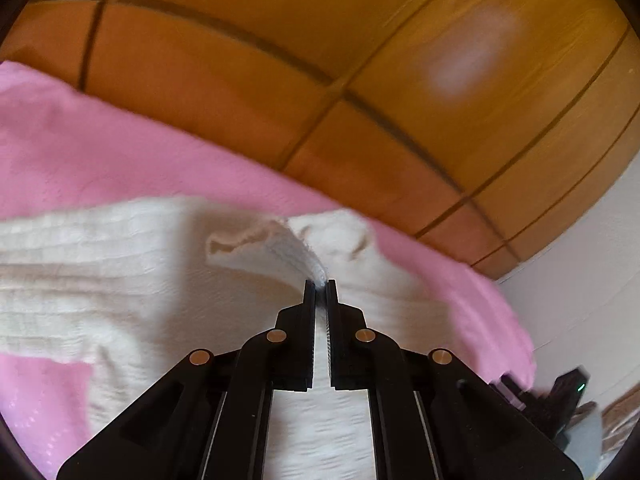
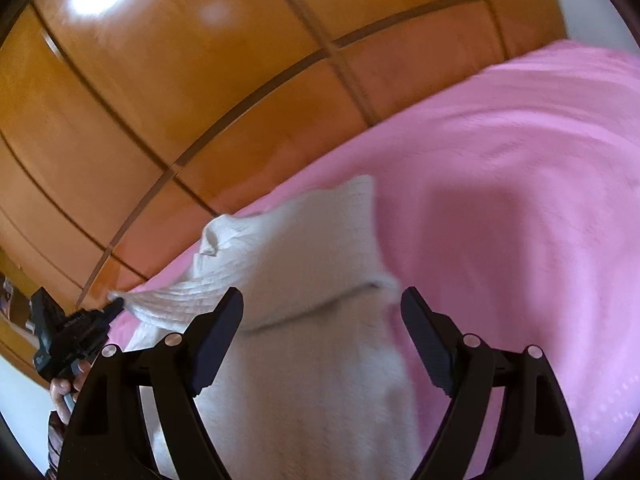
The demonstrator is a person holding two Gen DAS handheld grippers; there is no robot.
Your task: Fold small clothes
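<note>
The cream-white ribbed knit garment (image 1: 120, 264) lies spread on a pink textured bedcover (image 1: 100, 152), and one small corner of it is pinched between the tips of the left gripper (image 1: 319, 282), whose jaws are closed tight on that thin edge, so the cloth rises in a little ridge straight ahead of the claw. The right wrist view shows the same pinch from the side: the left gripper (image 2: 116, 302), held by a person's hand (image 2: 62, 390), tugs the fabric out to a point near the bed's edge. The right gripper (image 2: 322, 304) stands wide open with nothing pressed between its pads, the garment's body (image 2: 304, 360) lying just beneath and between its jaws. Beyond the cloth, past the bedcover's far edge, runs an orange-brown panelled wooden wardrobe front (image 1: 360, 60). The bite on the corner looks shallow, so I judge that a sharp pull could slip the knit free and let the fold collapse. With the right claw not gripping, the rest of the garment may drag or bunch across the bedcover, giving a crooked fold. The stretchy knit could also distort.
</note>
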